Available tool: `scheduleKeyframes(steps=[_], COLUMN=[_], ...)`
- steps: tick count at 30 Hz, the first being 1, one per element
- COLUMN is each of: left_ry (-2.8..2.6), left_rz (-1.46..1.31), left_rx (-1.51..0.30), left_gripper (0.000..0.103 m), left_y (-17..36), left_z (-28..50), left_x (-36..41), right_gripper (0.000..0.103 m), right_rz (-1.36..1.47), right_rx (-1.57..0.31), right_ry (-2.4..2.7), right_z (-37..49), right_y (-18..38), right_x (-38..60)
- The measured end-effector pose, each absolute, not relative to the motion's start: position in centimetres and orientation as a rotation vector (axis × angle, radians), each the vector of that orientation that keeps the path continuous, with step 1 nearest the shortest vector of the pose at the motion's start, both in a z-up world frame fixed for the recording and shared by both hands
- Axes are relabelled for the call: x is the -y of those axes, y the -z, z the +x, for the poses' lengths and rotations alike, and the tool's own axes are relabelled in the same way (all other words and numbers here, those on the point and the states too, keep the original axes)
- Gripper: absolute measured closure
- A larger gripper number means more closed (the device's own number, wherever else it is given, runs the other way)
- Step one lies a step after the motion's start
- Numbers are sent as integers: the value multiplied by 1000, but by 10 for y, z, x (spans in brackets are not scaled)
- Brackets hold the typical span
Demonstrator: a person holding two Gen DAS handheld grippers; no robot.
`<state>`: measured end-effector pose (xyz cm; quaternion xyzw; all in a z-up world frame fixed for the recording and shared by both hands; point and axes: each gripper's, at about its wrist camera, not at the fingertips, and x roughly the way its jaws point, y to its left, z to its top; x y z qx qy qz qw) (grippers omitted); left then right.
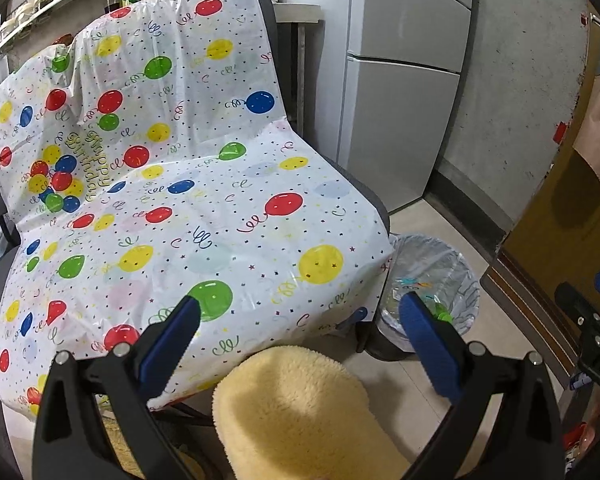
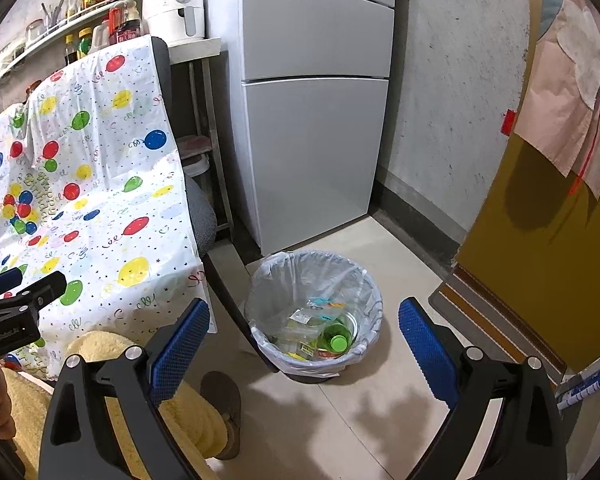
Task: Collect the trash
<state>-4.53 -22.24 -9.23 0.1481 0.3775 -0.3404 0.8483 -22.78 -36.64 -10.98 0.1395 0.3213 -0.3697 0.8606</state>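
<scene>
Beside the fridge (image 2: pixel 312 120), on the floor: lined trash bin (image 2: pixel 370 280) holding a green-capped bottle (image 2: pixel 336 338) and wrappers.
Left hand-held gripper (image 1: pixel 300 312) and right hand-held gripper (image 2: pixel 304 326) both apart, empty; chair cover (image 1: pixel 172 200) reads "Happy Birthday".

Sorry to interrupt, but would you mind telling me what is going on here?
A person is collecting trash with a gripper in each hand. Both the left gripper and right gripper are open and empty. The lined bin beside the balloon-sheet-covered chair already holds wrappers and a green-capped bottle.
</scene>
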Motion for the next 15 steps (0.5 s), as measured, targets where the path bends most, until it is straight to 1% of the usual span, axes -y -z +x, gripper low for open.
scheduleKeyframes(steps=[15], left_ry=[710], left_rz=[302], left_rx=[-794], left_gripper=[6], left_y=[90], left_z=[-44], left_x=[218], right_gripper=[8], right_rz=[292], right_rx=[-676], right_ry=[775], right_z=[-227], right_y=[111], right_x=[368])
